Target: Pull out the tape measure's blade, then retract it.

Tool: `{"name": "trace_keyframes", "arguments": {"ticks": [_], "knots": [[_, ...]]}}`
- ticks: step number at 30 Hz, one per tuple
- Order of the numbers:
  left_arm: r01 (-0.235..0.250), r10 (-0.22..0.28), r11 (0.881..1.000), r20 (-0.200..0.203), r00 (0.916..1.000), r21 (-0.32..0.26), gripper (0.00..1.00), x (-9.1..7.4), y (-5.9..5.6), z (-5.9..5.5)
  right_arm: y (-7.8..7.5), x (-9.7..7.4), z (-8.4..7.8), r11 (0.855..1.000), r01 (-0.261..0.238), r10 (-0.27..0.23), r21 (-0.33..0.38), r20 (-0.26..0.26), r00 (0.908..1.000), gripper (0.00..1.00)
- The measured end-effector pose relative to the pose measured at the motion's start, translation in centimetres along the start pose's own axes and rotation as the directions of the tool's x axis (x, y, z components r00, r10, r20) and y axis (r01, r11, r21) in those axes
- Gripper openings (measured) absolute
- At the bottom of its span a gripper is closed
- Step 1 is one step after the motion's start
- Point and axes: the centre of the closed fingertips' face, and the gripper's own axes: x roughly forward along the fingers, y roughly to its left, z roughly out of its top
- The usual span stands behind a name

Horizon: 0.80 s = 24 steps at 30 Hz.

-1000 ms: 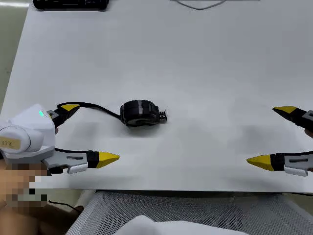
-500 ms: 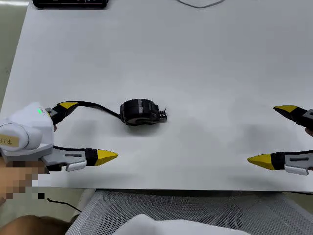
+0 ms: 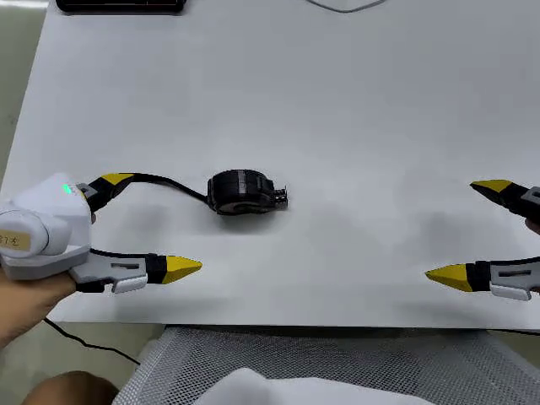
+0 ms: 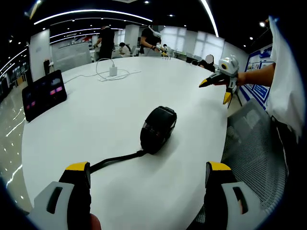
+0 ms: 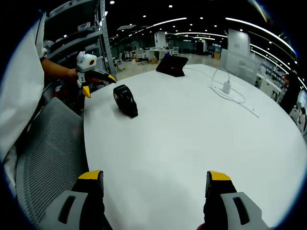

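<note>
One wide white table (image 3: 337, 126) under everything. L gripper (image 3: 153, 223) at near-left edge, jaws spread wide, nothing in them. R gripper (image 3: 461, 229) at near-right edge, jaws just as wide, also empty. Black tape measure (image 3: 243, 192) sits on table btwn them, closer to L, blade tucked in. Its thin strap (image 3: 164, 181) runs left to L's far jaw tip; contact unclear.
</note>
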Motion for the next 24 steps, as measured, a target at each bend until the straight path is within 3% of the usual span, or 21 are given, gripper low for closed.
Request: {"name": "trace_keyframes", "arguments": {"ticks": [24], "knots": [[0.045,-0.043,0.996,-0.030,0.9986,0.071,0.98,1.1,-0.1,1.1,-0.2,1.7,1.2,0.998,-0.045,0.044,-0.049,-0.010,0.9990,0.89]]}}
